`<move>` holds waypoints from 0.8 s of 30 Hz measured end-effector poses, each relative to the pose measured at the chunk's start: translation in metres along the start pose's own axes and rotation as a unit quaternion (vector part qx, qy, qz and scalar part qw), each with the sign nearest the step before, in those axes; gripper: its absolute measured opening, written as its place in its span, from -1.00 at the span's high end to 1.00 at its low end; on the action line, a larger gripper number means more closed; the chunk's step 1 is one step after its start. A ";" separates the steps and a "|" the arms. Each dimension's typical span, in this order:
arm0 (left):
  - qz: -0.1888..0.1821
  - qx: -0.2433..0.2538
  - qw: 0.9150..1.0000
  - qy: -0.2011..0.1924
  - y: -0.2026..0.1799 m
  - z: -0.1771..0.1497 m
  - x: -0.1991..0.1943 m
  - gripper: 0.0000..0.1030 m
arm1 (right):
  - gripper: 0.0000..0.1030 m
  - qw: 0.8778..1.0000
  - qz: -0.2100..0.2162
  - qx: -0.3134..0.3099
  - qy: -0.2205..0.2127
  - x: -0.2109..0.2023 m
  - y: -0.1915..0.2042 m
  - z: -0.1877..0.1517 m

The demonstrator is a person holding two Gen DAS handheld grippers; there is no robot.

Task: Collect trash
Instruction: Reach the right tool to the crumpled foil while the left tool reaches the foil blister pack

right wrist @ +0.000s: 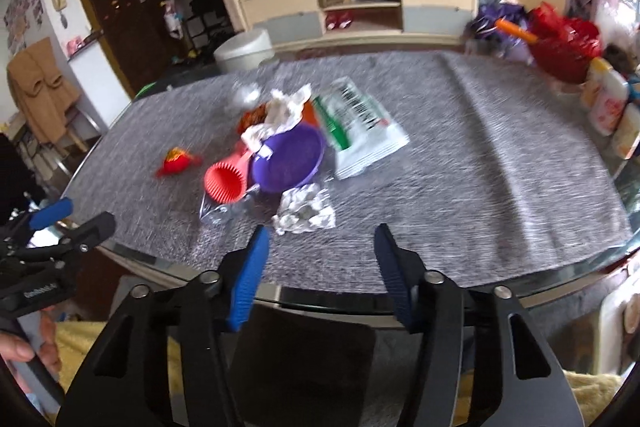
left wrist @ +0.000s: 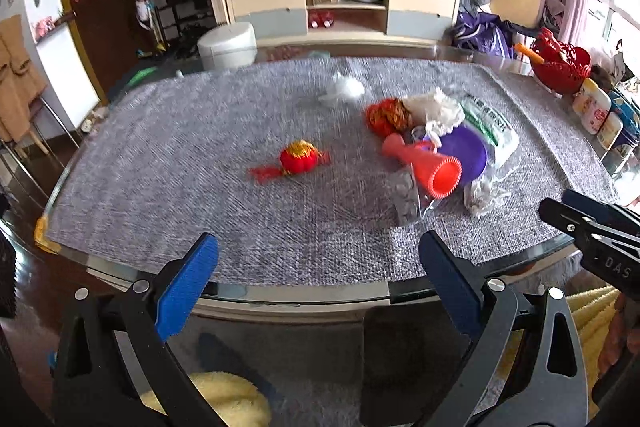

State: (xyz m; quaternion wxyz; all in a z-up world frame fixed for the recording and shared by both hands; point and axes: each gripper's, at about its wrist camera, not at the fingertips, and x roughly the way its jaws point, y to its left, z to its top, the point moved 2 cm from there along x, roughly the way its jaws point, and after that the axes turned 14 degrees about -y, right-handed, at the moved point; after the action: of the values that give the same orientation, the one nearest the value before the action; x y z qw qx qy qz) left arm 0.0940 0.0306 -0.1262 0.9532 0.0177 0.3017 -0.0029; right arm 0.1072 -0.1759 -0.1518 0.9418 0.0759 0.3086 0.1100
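1. On the grey mat (left wrist: 200,155) covering the glass table (left wrist: 296,297), the trash lies in a loose heap toward the middle: a purple plate (right wrist: 288,157), an orange-red cone (right wrist: 225,182) on its side touching it, crumpled white tissue (right wrist: 286,109) behind, a printed plastic bag (right wrist: 362,125) beside the plate, and a crinkled silver wrapper (right wrist: 306,211) nearest the edge.
2. A small red ornament (left wrist: 298,158) sits apart from the heap, on its left.
3. Both tools hover short of the table edge; the left gripper (left wrist: 318,281) and the right gripper (right wrist: 320,269) each have their jaws spread, holding nothing.
4. I judge that collecting is not yet begun: the approach is in hand. The next move calls for the right gripper to reach the silver wrapper, the closest piece.
5. No bin for the trash is clearly visible. Motion blur smears the heap, so the clear packet (left wrist: 406,193) by the cone is hard to identify.
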 end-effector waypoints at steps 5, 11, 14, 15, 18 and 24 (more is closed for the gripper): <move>-0.039 0.002 0.999 0.014 -0.010 -0.008 0.015 -0.84 | 0.01 1.000 0.020 0.007 0.021 0.023 0.004 -0.005; -0.064 0.015 0.997 0.030 -0.023 -0.010 0.031 -0.81 | 0.00 0.999 0.015 0.010 0.047 0.054 0.000 -0.008; -0.079 0.009 0.996 0.036 -0.026 -0.011 0.039 -0.69 | 0.00 0.998 0.014 0.012 0.054 0.062 -0.003 -0.011; -0.086 0.004 0.996 0.039 -0.028 -0.011 0.043 -0.64 | 0.00 0.998 0.012 0.012 0.055 0.063 -0.004 -0.011; -0.104 -0.009 0.994 0.044 -0.030 -0.011 0.052 -0.47 | 0.01 0.999 0.012 0.002 0.053 0.066 -0.002 -0.012; -0.127 -0.004 0.991 0.050 -0.044 -0.009 0.068 -0.15 | 0.44 0.999 0.023 -0.004 0.048 0.066 0.001 -0.012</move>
State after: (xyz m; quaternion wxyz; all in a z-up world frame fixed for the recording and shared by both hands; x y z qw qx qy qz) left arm 0.1437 -0.0130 -0.1742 0.9289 -0.0242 0.3490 -0.1218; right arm 0.1516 -0.1572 -0.1982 0.9233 0.0742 0.3511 0.1366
